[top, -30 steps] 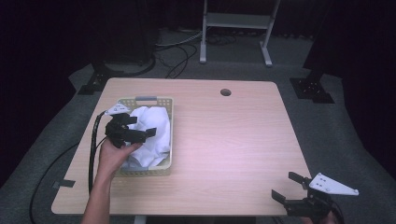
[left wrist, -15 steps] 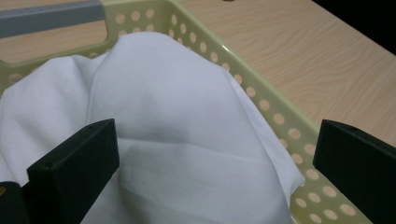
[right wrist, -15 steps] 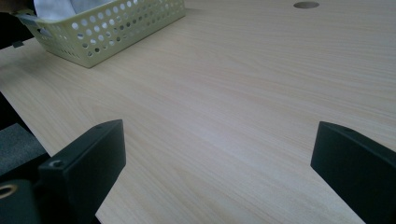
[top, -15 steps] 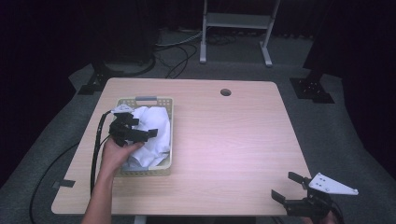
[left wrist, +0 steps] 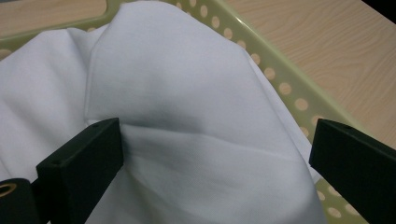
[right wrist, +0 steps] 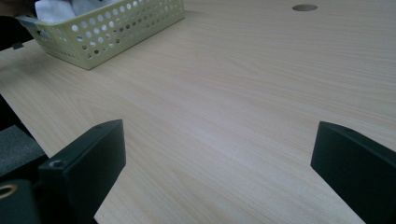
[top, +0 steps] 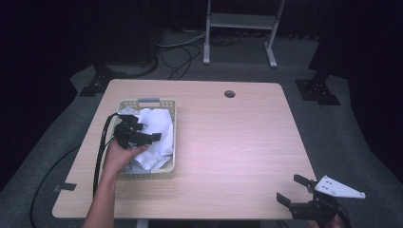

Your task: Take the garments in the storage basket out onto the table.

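A pale yellow perforated basket (top: 169, 105) stands on the left part of the table, holding crumpled white cloth (top: 159, 124). My left gripper (top: 148, 135) hovers over the cloth inside the basket, open. In the left gripper view its jaws stand wide apart on either side of a raised fold of the white cloth (left wrist: 187, 121), with the basket rim (left wrist: 280, 79) beyond. My right gripper (top: 294, 188) is open at the table's front right corner, low over bare wood. The right gripper view shows the basket (right wrist: 112, 32) far off at the upper left.
The wooden table (top: 228, 142) has a round cable hole (top: 229, 93) near its far edge. A black cable (top: 100, 147) trails from the left gripper off the table's left side. A metal stand (top: 240, 28) is on the floor behind the table.
The left gripper has shifted slightly toward the basket's near side over the cloth. The right gripper has stayed still.
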`<state>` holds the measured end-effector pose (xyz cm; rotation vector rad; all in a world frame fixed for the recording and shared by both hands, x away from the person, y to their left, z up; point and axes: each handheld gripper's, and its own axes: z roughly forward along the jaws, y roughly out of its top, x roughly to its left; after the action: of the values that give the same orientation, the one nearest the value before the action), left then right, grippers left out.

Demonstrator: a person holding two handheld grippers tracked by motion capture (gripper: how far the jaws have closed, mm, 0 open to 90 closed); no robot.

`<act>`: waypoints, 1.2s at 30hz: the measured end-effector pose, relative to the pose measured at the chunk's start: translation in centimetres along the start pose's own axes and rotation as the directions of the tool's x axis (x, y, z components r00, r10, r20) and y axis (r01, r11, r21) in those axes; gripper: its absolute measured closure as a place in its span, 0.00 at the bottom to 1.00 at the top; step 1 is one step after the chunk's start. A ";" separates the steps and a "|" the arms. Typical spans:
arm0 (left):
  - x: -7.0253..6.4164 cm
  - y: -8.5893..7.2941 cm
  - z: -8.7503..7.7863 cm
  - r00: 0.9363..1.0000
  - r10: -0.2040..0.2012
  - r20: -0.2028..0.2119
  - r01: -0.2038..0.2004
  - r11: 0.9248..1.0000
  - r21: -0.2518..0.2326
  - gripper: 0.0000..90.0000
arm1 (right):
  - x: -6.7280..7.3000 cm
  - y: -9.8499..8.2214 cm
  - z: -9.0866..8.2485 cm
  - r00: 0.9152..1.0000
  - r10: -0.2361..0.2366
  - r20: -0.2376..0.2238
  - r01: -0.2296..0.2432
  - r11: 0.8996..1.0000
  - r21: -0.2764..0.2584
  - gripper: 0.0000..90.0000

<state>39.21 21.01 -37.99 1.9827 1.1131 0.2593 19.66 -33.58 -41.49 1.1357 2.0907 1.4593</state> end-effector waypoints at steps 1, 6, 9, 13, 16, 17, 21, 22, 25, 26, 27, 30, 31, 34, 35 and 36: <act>0.0 0.0 0.1 1.000 -0.002 -0.001 0.002 1.000 0.004 0.03 | 0.0 0.0 0.0 1.000 0.000 0.000 0.000 1.000 0.000 0.03; 0.1 0.0 0.3 1.000 -0.001 -0.005 0.001 1.000 0.020 0.06 | 0.0 0.0 0.0 1.000 -0.002 -0.002 0.002 1.000 0.002 0.03; 0.1 0.0 0.4 1.000 0.002 -0.010 -0.002 1.000 0.021 0.08 | 0.0 0.0 0.0 1.000 -0.004 -0.004 0.004 1.000 -0.001 0.03; 0.1 -0.1 0.5 0.999 0.014 -0.029 -0.013 1.000 0.027 0.13 | 0.0 0.1 0.0 1.000 -0.004 -0.005 0.004 1.000 -0.003 0.03; 0.2 -0.2 0.7 0.999 0.012 -0.031 -0.011 0.999 0.031 0.19 | 0.0 0.1 -0.1 1.000 -0.009 -0.005 0.009 1.000 -0.003 0.03; 0.3 -0.2 0.8 0.999 0.011 -0.034 -0.010 0.999 0.033 0.23 | 0.0 0.1 -0.1 1.000 -0.009 -0.004 0.009 1.000 -0.003 0.03; 0.4 -0.2 0.8 0.999 0.000 -0.035 0.001 0.999 0.040 0.28 | 0.1 0.1 -0.2 1.000 -0.013 -0.002 0.013 1.000 -0.008 0.03; 0.4 -0.2 0.8 1.000 -0.001 -0.027 0.002 0.999 0.039 0.30 | 0.1 0.2 -0.2 1.000 -0.014 -0.003 0.014 1.000 -0.008 0.03; 0.5 -0.2 0.8 1.000 0.013 -0.013 -0.013 0.999 0.041 0.43 | 0.1 0.2 -0.3 1.000 -0.023 -0.007 0.023 1.000 -0.009 0.03; 0.4 -0.2 0.8 1.000 0.014 -0.012 -0.014 0.999 0.043 0.45 | 0.2 0.2 -0.3 1.000 -0.029 -0.009 0.029 1.000 -0.010 0.03; 0.4 -0.2 0.8 1.000 0.019 -0.011 -0.019 0.999 0.047 0.47 | 0.2 0.2 -0.3 0.999 -0.034 -0.011 0.034 0.999 -0.011 0.03; 0.4 -0.1 0.9 1.000 0.030 -0.002 -0.030 0.998 0.049 0.55 | 0.3 0.3 -0.2 0.999 -0.038 -0.011 0.038 0.999 -0.012 0.03; 0.4 -0.1 0.9 1.000 0.031 0.002 -0.031 0.998 0.047 0.58 | 0.3 0.3 -0.3 0.999 -0.038 -0.012 0.038 0.999 -0.013 0.03; 0.6 -0.1 0.9 1.000 0.019 0.024 -0.020 0.999 0.039 0.65 | 0.3 0.3 -0.3 0.999 -0.035 -0.012 0.035 0.999 -0.016 0.03; 0.7 -0.1 0.9 0.999 0.017 0.034 -0.019 0.999 0.037 0.68 | 0.3 0.3 -0.3 0.999 -0.035 -0.011 0.035 0.999 -0.016 0.03; 0.7 -0.1 0.9 0.999 0.018 0.039 -0.019 0.999 0.037 0.69 | 0.3 0.3 -0.3 0.999 -0.037 -0.010 0.037 0.999 -0.016 0.03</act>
<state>39.99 21.12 -38.78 2.0232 1.0827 0.2100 19.39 -33.48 -41.05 1.0804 2.0923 1.4649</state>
